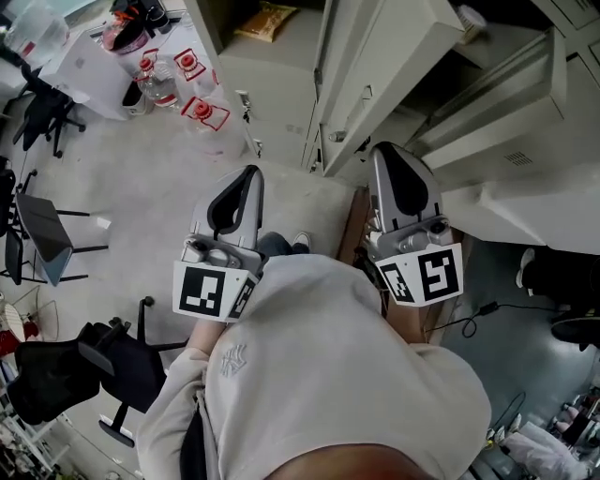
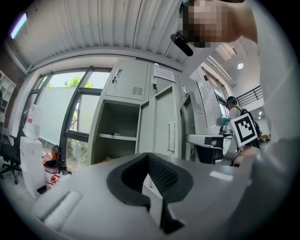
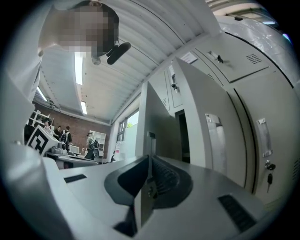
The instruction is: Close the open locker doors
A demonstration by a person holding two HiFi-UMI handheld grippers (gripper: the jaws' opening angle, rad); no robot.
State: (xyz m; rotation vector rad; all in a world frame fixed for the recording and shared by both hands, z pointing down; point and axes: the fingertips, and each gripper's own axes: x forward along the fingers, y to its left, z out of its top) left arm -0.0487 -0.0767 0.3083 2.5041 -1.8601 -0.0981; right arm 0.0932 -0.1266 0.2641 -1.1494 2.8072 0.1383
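Left hand-held gripper (image 1: 249,176) and right hand-held gripper (image 1: 381,152): jaws closed together, holding nothing. Both point toward the lockers (image 2: 140,126); an open locker door (image 1: 380,80) stands just ahead.

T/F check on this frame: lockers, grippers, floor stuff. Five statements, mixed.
1. A locker door stands open just ahead of the right gripper. True.
2. The left gripper is clamped on a door handle. False: nothing sits between its jaws.
3. The clear jugs on the floor have blue caps. False: the caps are red.
4. A black office chair stands at the person's left. True.
5. A yellow bag lies inside an open locker. True.
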